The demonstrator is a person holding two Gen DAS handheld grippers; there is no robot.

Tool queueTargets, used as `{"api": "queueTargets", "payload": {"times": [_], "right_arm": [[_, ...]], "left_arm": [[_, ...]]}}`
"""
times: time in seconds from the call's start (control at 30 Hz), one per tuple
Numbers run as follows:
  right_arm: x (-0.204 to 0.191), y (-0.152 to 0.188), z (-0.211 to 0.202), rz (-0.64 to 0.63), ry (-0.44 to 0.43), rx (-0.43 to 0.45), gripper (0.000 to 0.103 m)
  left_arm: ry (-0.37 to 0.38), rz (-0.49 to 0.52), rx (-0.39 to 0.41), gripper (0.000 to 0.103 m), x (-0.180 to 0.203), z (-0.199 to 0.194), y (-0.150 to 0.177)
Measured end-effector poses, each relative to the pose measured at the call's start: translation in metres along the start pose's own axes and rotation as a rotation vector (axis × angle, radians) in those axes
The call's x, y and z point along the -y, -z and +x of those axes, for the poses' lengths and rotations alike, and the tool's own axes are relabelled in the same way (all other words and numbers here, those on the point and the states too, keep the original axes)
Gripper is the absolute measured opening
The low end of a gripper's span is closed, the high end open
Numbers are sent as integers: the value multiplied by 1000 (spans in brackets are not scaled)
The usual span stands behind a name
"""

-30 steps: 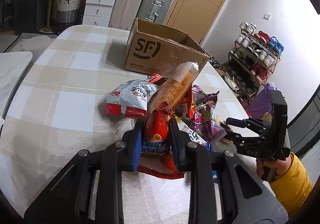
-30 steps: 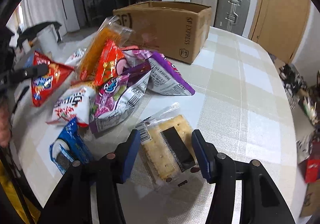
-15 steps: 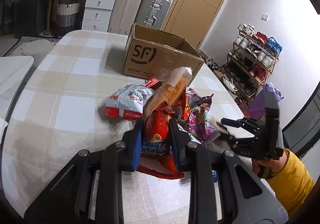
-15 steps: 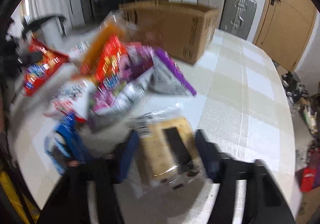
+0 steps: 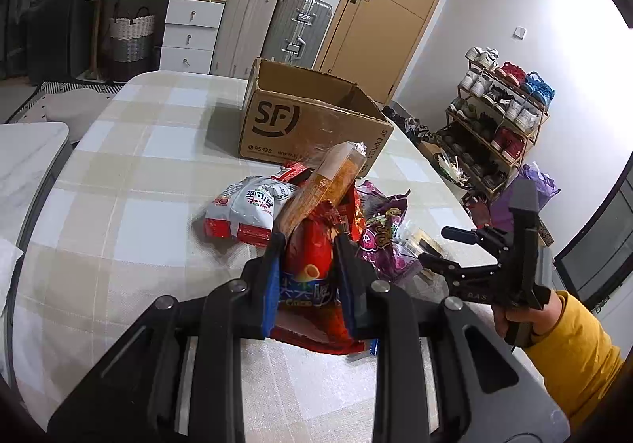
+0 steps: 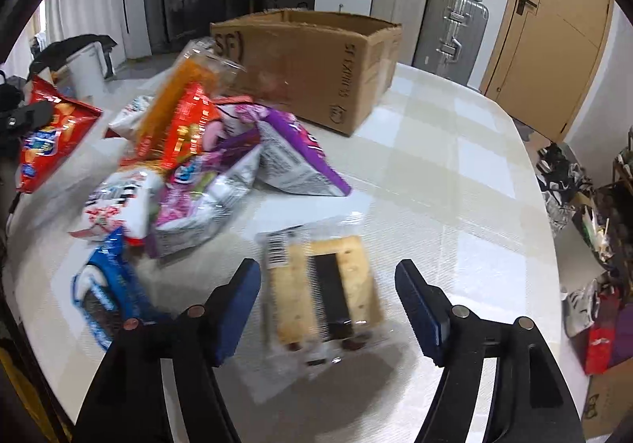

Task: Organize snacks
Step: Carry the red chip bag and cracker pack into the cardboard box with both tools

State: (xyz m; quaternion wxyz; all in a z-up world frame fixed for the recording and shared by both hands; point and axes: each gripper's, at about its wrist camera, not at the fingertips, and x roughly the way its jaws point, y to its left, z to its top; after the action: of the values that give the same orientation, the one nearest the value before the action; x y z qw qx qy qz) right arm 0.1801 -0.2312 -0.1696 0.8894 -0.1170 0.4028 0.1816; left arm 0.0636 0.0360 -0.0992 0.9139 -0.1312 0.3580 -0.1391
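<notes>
The cardboard box (image 5: 312,126) stands open at the far side of the checked table (image 5: 130,182), and everything else is best placed against it. On the near side of the box, at the near edge of the snack pile (image 5: 316,205), the left gripper (image 5: 308,277) has its jaws clamped on a red snack bag (image 5: 308,265), which looks lifted a little clear of the cloth compared with a second ago, though the shift is slight. Farther from the box than the pile, the right gripper (image 6: 328,308) has just been opening: its jaws, which were closing around the clear-wrapped cracker pack (image 6: 322,284) half a second ago, now stand wide, the pack lying flat between them with a gap on each side and neither pad touching. So the crackers are not secured; that grasp probably needs setting again, perhaps squarer across the pack. The red bag, by contrast, seems ready to be carried over to the box and dropped in, if the box is the intended store.
</notes>
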Motion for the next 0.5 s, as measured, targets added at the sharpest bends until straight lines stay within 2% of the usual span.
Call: {"api": "queueTargets", "payload": {"times": [0.13, 0.2, 0.27, 0.33, 0.5], "right_arm": [[2, 0, 19, -15, -49, -65, 74], [4, -1, 24, -10, -68, -61, 74], [8, -2, 26, 11, -98, -58, 70], [8, -1, 24, 17, -90, -51, 59], [8, 3, 15, 58, -104, -32, 59]], "left_arm": [[-1, -2, -1, 22, 1, -1, 0], [-3, -3, -2, 22, 0, -1, -1], [-3, -4, -4, 22, 1, -2, -2], [-3, -2, -3, 22, 0, -1, -2], [-2, 11, 7, 22, 2, -5, -4]]}}
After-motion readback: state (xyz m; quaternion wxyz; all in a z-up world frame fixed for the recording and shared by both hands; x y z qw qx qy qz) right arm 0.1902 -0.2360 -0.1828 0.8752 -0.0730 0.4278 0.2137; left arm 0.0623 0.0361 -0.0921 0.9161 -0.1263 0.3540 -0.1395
